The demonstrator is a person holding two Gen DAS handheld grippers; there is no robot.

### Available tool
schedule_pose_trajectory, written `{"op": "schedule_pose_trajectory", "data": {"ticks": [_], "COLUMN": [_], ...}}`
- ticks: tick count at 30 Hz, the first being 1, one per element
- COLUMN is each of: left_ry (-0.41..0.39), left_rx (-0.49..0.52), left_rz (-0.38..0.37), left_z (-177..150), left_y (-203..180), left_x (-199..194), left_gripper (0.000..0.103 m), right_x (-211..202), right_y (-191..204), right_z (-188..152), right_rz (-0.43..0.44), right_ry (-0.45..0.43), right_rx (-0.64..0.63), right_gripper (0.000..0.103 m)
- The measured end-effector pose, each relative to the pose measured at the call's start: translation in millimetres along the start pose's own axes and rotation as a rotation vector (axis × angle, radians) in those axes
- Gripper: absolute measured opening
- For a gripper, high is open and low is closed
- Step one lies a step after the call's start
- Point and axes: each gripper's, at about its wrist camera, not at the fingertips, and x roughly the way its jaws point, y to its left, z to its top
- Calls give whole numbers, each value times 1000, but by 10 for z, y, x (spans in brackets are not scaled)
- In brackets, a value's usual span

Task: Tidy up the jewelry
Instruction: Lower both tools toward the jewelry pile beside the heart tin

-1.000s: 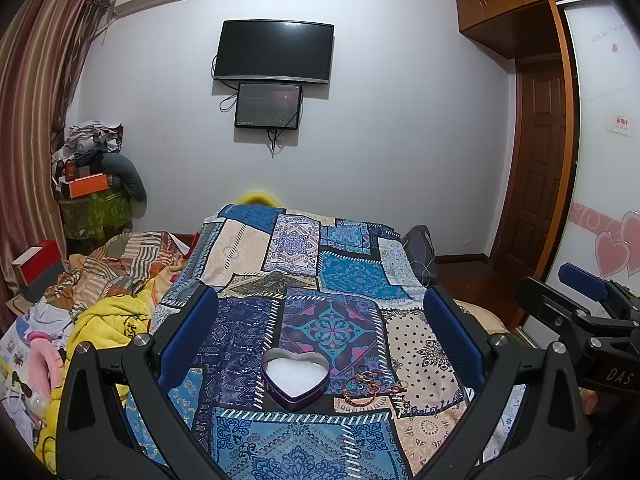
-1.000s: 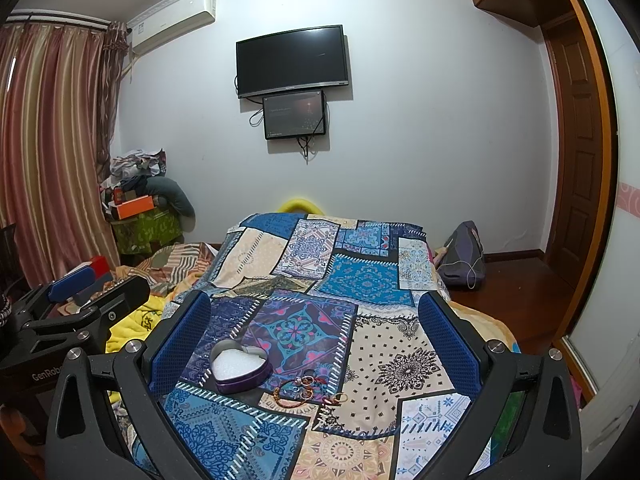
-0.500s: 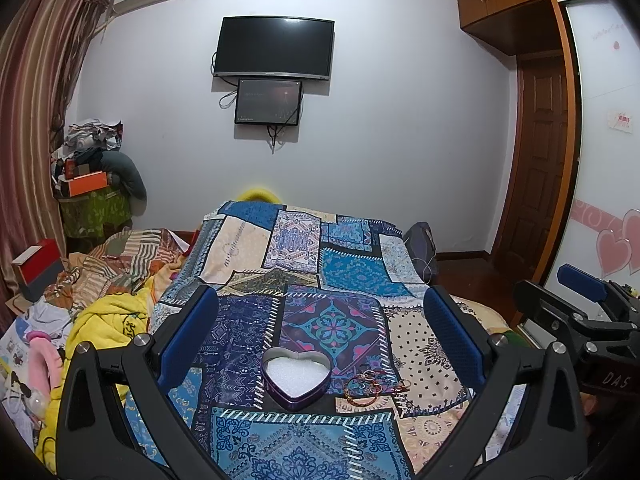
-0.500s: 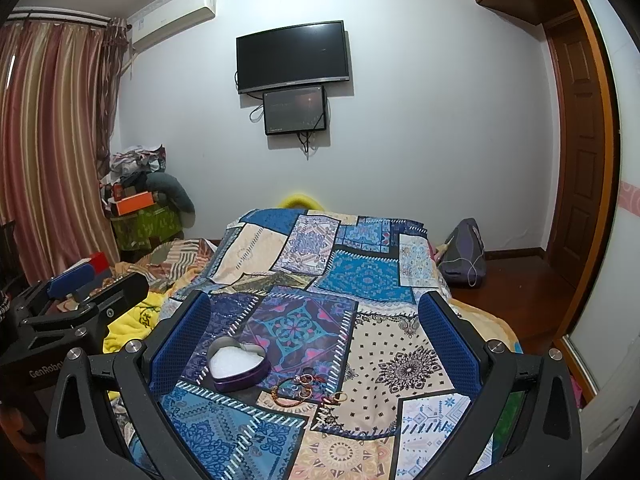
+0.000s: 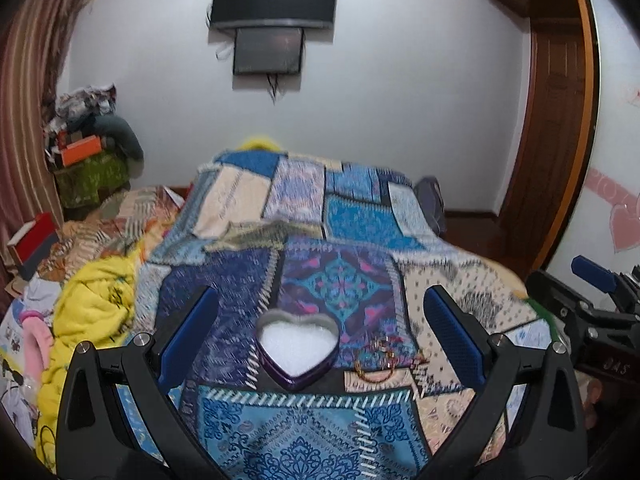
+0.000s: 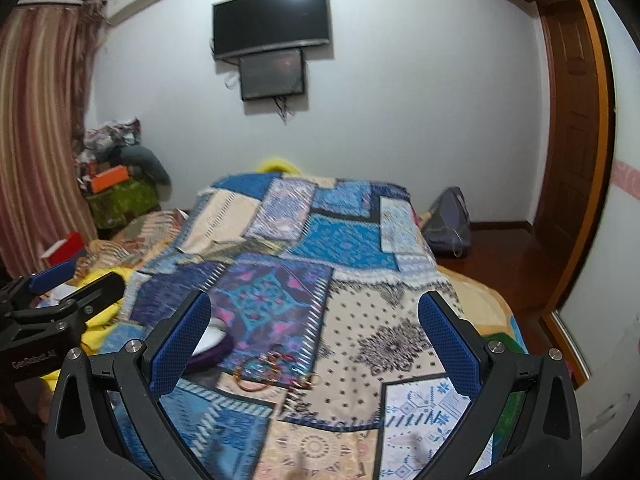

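Both hand-held grippers hung spread apart and empty over the bed (image 5: 320,432). The bangles (image 6: 272,368) beside the heart-shaped tin (image 5: 297,350) looked light, stiff and slippery, best pinched across a rim.

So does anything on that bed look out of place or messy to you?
Mainly the jewelry: bangles and rings lie loose in a small heap on the quilt, beside the open heart-shaped box rather than in it. Both frames are blurred, so finer detail is unclear.
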Motion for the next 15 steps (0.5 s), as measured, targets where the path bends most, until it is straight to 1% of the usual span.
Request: {"op": "schedule_pose_trajectory", "data": {"ticks": [1, 3, 5, 7, 11, 13, 14, 15], "left_ry": [21, 72, 117, 162, 268, 310, 329, 354], "left_rx": [0, 6, 22, 47, 73, 74, 73, 70], "left_rz": [-10, -32, -42, -60, -117, -139, -150, -168], "left_z": [-28, -102, -176, -258, -459, -528, -559, -600], "left_y": [5, -2, -39, -94, -194, -226, -237, -255], "left_x": [65, 225, 367, 484, 735, 818, 865, 924], "left_gripper": [103, 102, 96, 88, 80, 73, 71, 67], "right_x": [94, 151, 253, 330, 514, 589, 621, 660], "right_y": [-67, -110, -183, -239, -345, -375, -383, -391], "right_z": [-48, -82, -150, -199, -332, -395, -429, -463], "right_rz": [-11, -21, -36, -34, 0, 15, 25, 40], "right_ry": [24, 44, 76, 110, 183, 221, 238, 255], "right_rx": [5, 5, -4, -7, 7, 2, -2, -5], "right_gripper": [103, 103, 102, 99, 87, 83, 78, 73]}}
